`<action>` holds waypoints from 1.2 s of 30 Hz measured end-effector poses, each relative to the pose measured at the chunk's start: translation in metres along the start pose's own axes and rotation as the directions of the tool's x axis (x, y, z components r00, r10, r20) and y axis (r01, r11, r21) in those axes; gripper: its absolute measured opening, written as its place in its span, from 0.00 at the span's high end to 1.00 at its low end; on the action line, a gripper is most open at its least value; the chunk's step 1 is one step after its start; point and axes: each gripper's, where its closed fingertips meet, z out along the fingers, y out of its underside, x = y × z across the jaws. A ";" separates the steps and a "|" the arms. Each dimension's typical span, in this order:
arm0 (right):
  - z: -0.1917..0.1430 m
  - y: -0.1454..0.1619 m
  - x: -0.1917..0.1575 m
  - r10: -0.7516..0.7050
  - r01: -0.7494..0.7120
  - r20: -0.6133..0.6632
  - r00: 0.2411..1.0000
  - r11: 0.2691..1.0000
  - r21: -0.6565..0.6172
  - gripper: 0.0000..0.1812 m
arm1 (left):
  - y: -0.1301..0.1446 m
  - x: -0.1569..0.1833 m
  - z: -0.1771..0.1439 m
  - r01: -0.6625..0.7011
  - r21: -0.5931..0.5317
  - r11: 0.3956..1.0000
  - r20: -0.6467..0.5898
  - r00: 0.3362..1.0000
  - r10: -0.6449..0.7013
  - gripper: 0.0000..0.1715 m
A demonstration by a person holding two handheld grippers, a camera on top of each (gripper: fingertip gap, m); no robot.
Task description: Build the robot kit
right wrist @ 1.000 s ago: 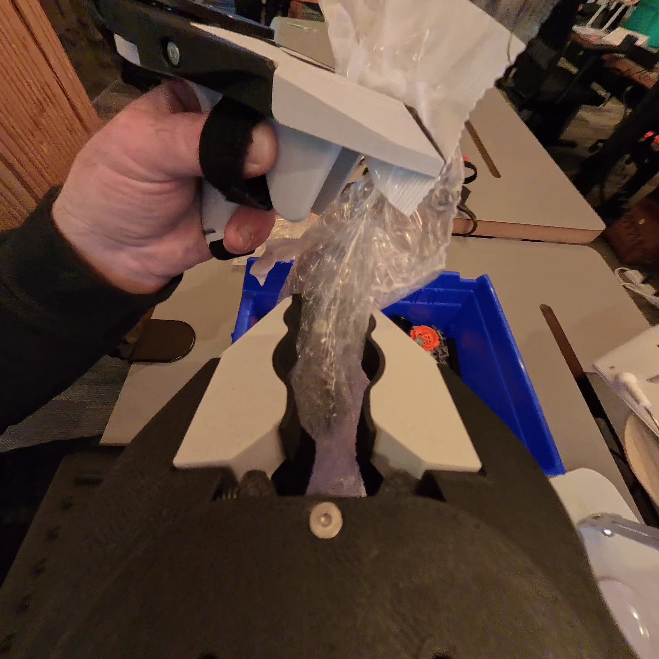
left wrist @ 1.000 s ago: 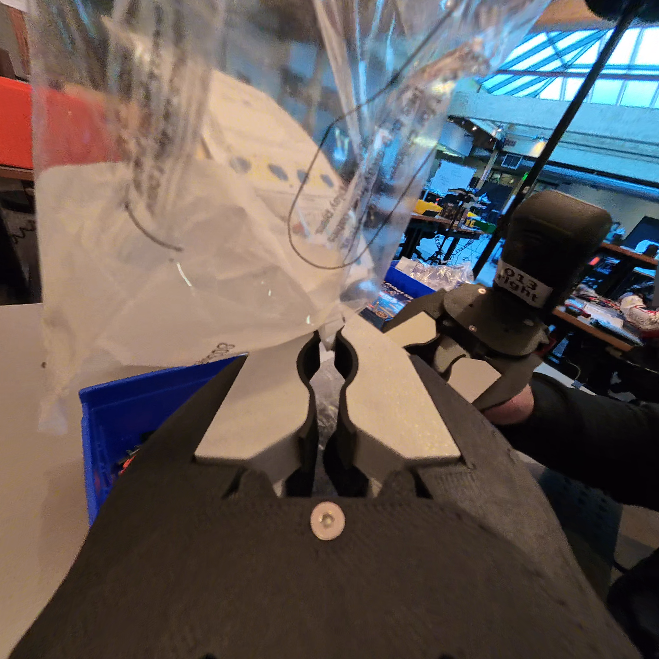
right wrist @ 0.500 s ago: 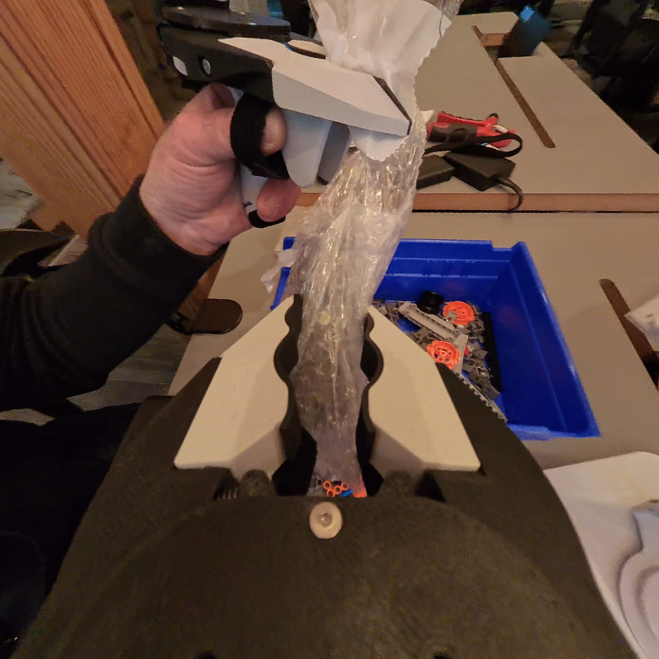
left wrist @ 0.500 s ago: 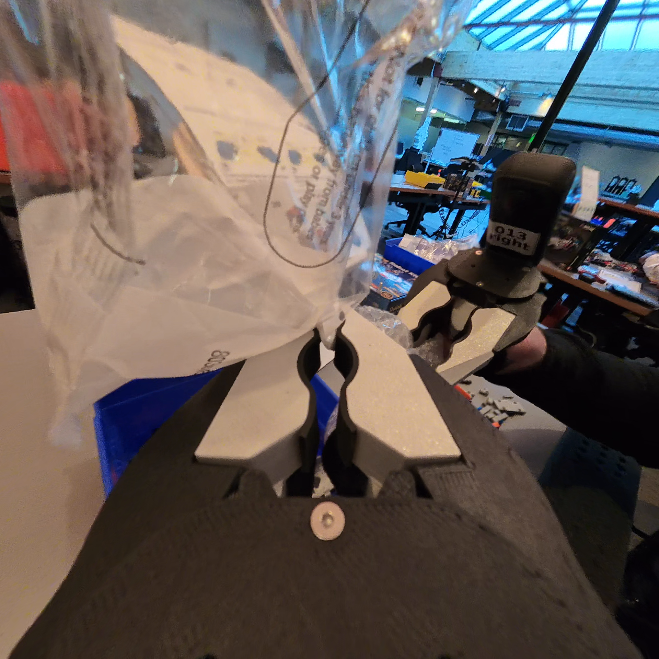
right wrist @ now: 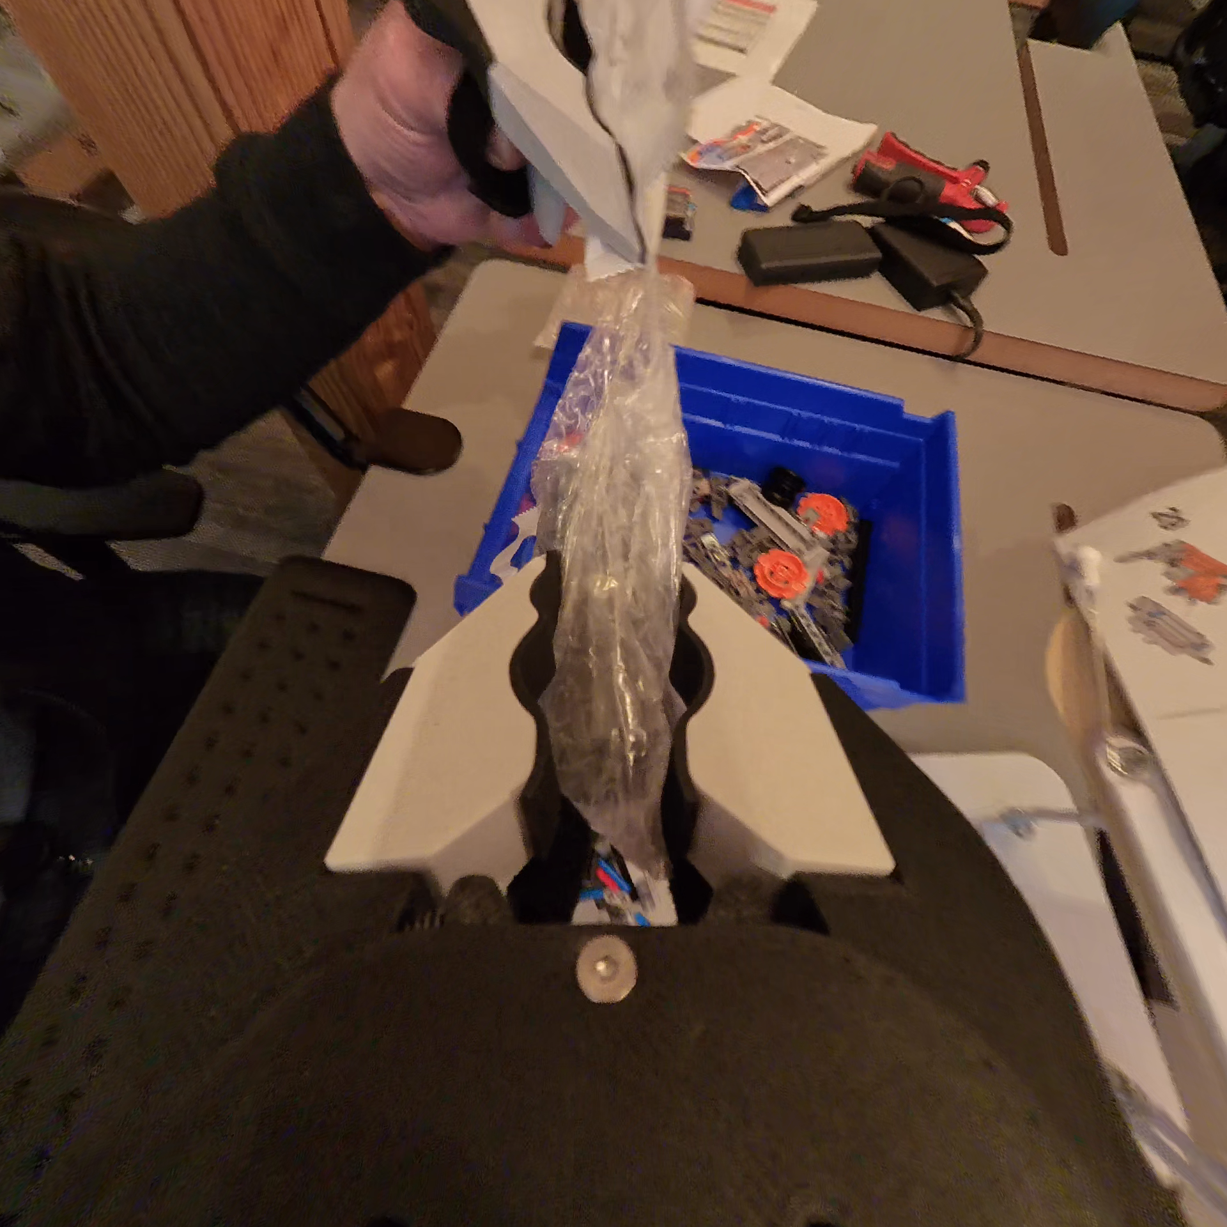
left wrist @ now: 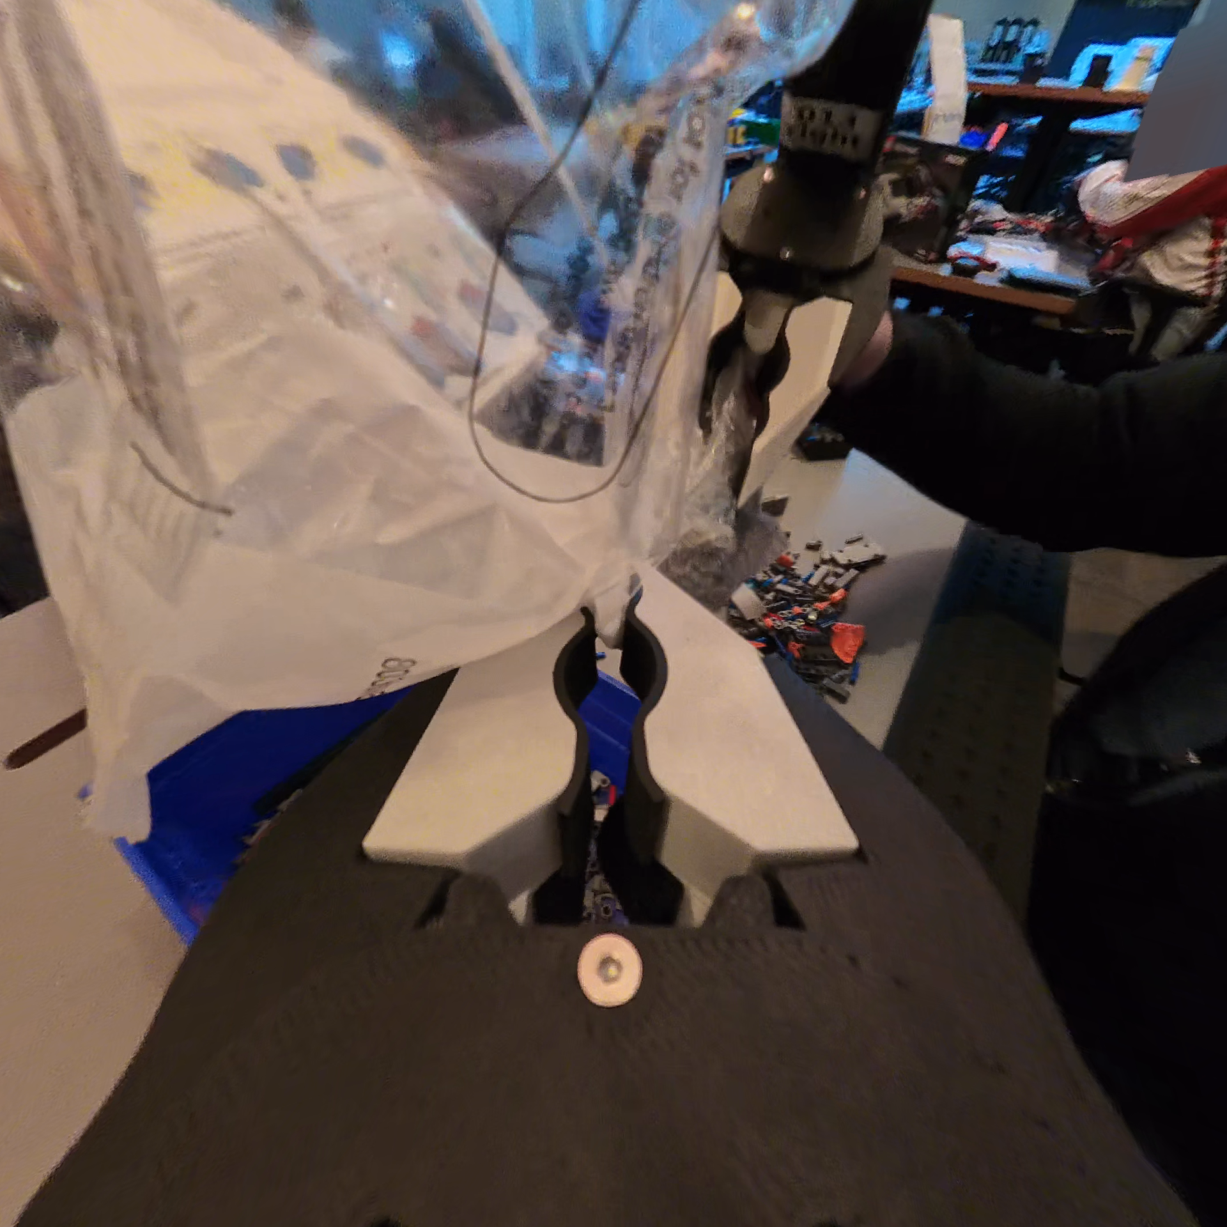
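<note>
A clear plastic bag (left wrist: 319, 411) with white paper inside is stretched between both grippers. My left gripper (left wrist: 614, 621) is shut on one pinched edge of it, above a blue bin (left wrist: 199, 803). My right gripper (right wrist: 614, 591) is shut on the twisted, crumpled part of the bag (right wrist: 617, 531); it also shows in the left wrist view (left wrist: 753, 398), held higher. In the right wrist view the left gripper (right wrist: 621, 226) grips the bag above the blue bin (right wrist: 929, 531), which holds grey, black and orange building pieces (right wrist: 783, 558). A heap of small pieces (left wrist: 803, 611) lies on the table below the right gripper.
Behind the bin lie black power adapters (right wrist: 810, 249), a red and black tool (right wrist: 923, 176) and printed papers (right wrist: 763, 143). A white sheet with printed shapes (right wrist: 1162, 597) is at the right. A person's dark sleeves (left wrist: 1029, 451) hold the grippers. Cluttered benches (left wrist: 996, 265) stand behind.
The right gripper has risen and turned downward, pulling the bag taut. The heap of pieces on the table now shows more fully. Both grippers stay shut on the bag.
</note>
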 end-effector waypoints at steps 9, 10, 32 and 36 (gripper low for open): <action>-0.049 0.015 0.000 0.060 -0.060 -0.099 0.993 0.998 0.001 0.83 | 0.003 -0.006 -0.037 0.058 -0.012 0.998 0.168 0.984 -0.055 1.00; -0.052 0.014 -0.003 0.083 -0.082 -0.103 0.991 0.996 0.017 0.83 | 0.002 -0.008 -0.031 0.046 -0.042 0.998 0.209 0.977 -0.036 1.00; 0.049 0.131 -0.174 0.586 -0.526 0.310 0.749 0.810 -0.261 0.83 | 0.024 0.095 0.079 0.072 -0.206 0.976 -0.030 0.996 -0.080 1.00; 0.067 0.138 -0.178 0.607 -0.552 0.312 0.731 0.794 -0.253 0.80 | 0.051 0.109 0.096 0.097 -0.266 0.959 -0.049 0.992 -0.114 1.00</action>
